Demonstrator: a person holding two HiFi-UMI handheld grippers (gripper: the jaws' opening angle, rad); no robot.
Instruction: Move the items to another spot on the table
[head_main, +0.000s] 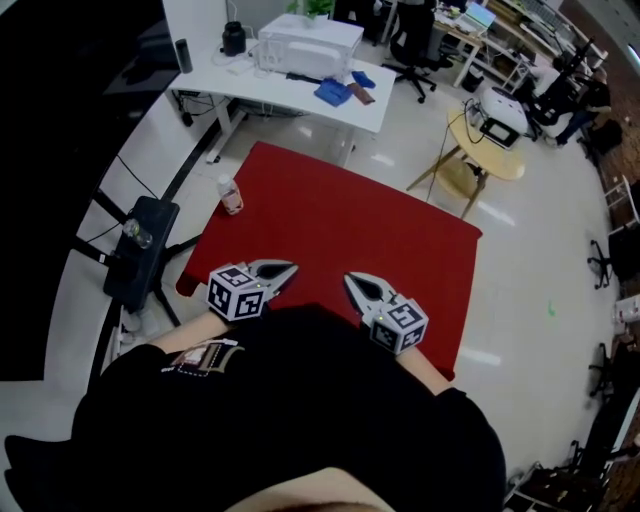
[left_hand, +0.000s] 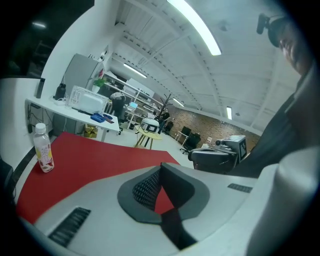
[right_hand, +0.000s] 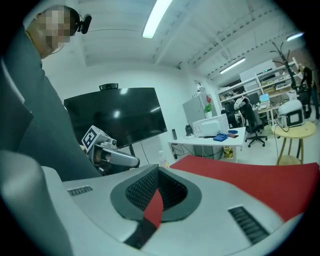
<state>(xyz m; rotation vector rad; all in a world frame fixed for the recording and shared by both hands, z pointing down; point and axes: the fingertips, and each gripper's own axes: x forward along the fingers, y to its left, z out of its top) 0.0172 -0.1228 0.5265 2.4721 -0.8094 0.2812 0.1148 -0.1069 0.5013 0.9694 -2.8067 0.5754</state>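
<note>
A small clear bottle (head_main: 231, 194) with a pink label stands upright at the far left edge of the red table (head_main: 340, 225); it also shows in the left gripper view as the bottle (left_hand: 44, 154) on the red table (left_hand: 100, 157). My left gripper (head_main: 289, 268) is held low over the table's near edge, shut with nothing in it, its tips (left_hand: 160, 168) closed together. My right gripper (head_main: 351, 281) hovers beside it over the near edge, also shut and empty (right_hand: 157, 171). Both are well short of the bottle.
A black stand with a device (head_main: 140, 250) sits just left of the table. Beyond the far edge are a white desk (head_main: 290, 85) carrying a white box and blue items, a round yellow side table (head_main: 485, 150), and office chairs. A large dark screen (right_hand: 117, 117) is at the left.
</note>
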